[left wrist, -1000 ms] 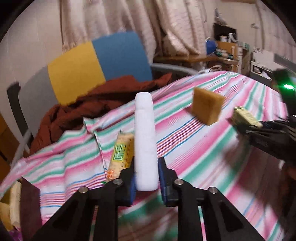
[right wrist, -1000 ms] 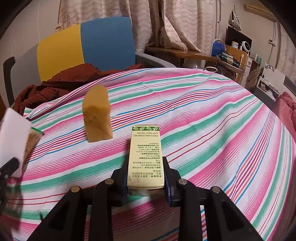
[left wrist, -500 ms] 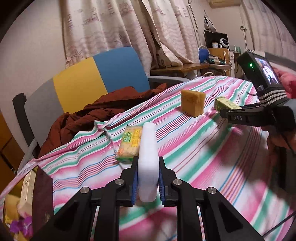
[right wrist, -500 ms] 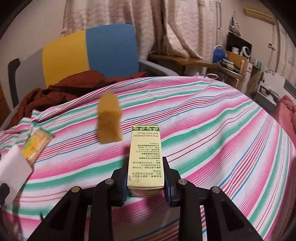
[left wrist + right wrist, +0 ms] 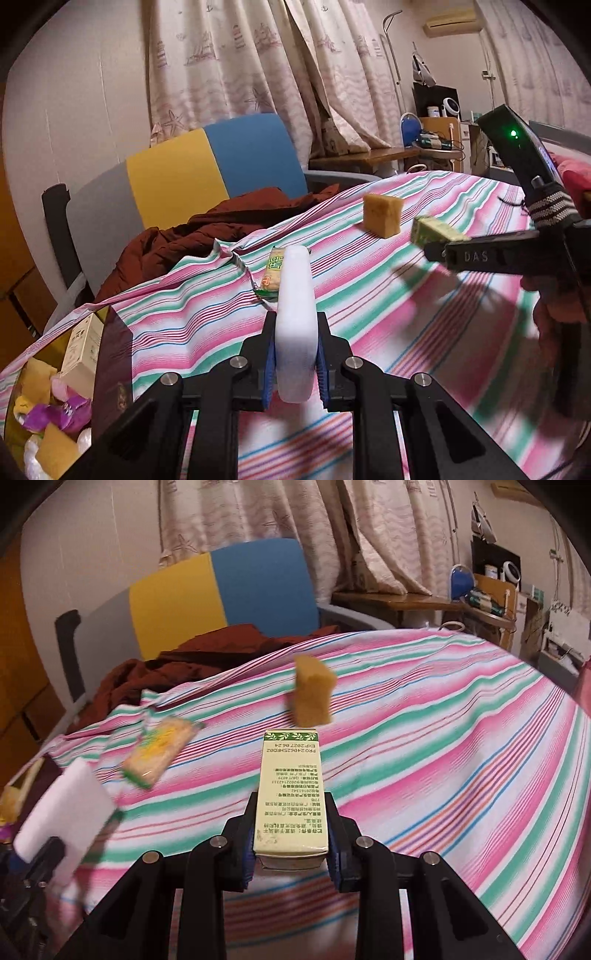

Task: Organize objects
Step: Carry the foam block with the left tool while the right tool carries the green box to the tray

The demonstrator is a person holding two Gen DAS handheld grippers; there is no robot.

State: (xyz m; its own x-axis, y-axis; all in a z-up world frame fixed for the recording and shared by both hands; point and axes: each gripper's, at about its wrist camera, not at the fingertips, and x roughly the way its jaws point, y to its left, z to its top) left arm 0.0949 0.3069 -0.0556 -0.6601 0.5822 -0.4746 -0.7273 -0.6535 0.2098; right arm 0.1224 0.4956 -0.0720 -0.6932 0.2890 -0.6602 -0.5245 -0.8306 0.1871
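Note:
My left gripper (image 5: pixel 295 354) is shut on a white foam block (image 5: pixel 296 306), held above the striped cloth; the block also shows in the right wrist view (image 5: pixel 66 812). My right gripper (image 5: pixel 291 834) is shut on a pale green carton (image 5: pixel 291 794), which also shows in the left wrist view (image 5: pixel 432 230) at the right. A yellow-brown sponge (image 5: pixel 381 215) stands on the cloth beyond both grippers. A snack packet (image 5: pixel 272 271) lies flat on the cloth just past the foam block.
A dark box (image 5: pixel 110 365) at the lower left holds several small items. The striped cloth (image 5: pixel 443 757) covers the table. A chair (image 5: pixel 207 173) with a brown garment (image 5: pixel 207 236) stands behind it. A cluttered desk (image 5: pixel 424 602) is at the back right.
Both grippers have lifted and swung left with their loads; the box at the lower left has come into the left view, and the sponge and packet have shifted right in the right view.

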